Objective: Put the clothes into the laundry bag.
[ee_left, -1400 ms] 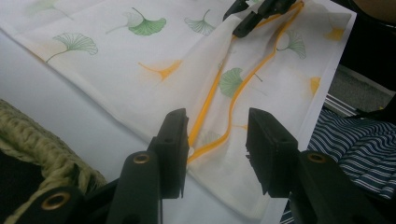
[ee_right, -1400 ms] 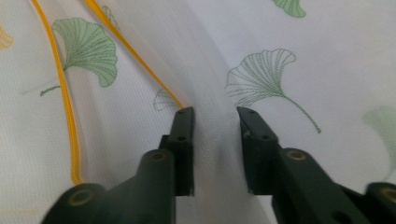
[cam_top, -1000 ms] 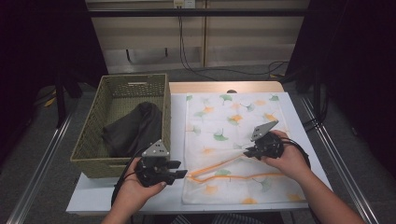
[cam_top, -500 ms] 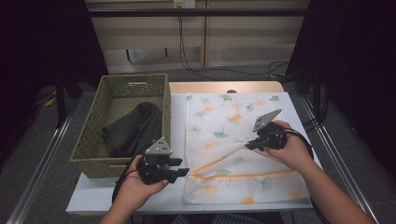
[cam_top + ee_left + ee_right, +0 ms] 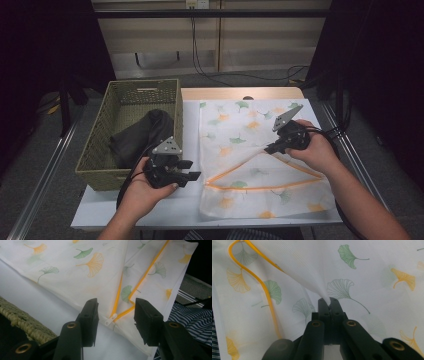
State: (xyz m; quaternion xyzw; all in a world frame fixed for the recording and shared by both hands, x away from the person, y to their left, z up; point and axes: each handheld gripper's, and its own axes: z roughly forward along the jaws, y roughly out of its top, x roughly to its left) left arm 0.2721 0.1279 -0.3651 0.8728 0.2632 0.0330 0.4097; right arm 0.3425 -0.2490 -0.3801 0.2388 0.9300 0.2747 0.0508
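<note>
Laundry bag (image 5: 260,160), white mesh printed with ginkgo leaves and edged by an orange zipper (image 5: 260,187), spread flat on the table (image 5: 125,212) in the high view, at 3 o'clock from the wicker basket (image 5: 105,150). Right gripper (image 5: 271,148) pinching the upper layer near the middle, pulled up into a peak. Left gripper (image 5: 192,170) just off the bag's 9 o'clock edge, jaws apart, just been opening. Dark garment (image 5: 142,137) heaped in the basket.

Left gripper view: jaws apart and nothing between the pads; white zipper pull (image 5: 110,320) in the gap beyond, bag corner toward 2 o'clock.

Right gripper view: jaws together, clamped on a fold of mesh (image 5: 322,293); zipper looping off at 10 o'clock.
</note>
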